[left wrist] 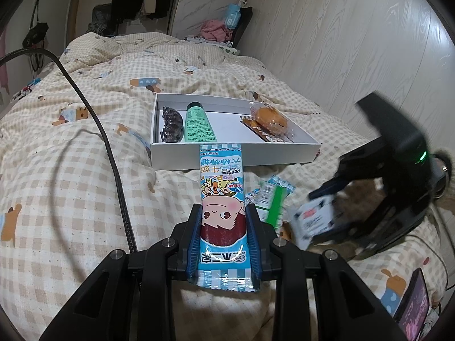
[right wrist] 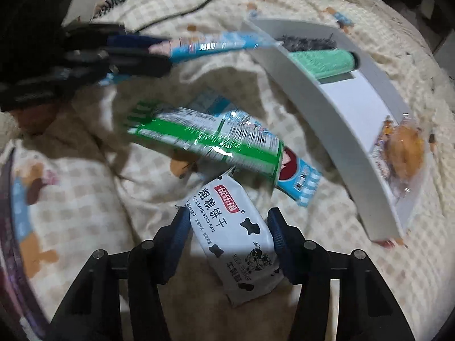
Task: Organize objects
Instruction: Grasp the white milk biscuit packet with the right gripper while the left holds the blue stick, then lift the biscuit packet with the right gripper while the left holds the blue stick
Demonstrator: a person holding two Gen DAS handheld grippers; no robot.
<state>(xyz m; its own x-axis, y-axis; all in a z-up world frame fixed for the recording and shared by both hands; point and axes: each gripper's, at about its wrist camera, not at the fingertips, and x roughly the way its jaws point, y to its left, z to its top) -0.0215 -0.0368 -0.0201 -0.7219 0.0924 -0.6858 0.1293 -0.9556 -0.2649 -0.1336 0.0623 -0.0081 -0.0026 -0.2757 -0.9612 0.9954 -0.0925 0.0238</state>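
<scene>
The left hand-held gripper is clenched on a blue lollipop packet printed with a cartoon face; the packet sticks out forward, its far end reaching the near wall of the white box. The right hand-held gripper has its blue pads on both sides of a white biscuit packet with black cow spots, grasping it, just above the checked bed quilt. Just beyond that packet a green-and-white wrapper lies on the quilt, over another blue packet. Inside the box, from left to right in the left wrist view, are a dark hair claw, a green tube and a wrapped orange pastry resting on a brown stick packet. A black cable crosses the quilt on the left
</scene>
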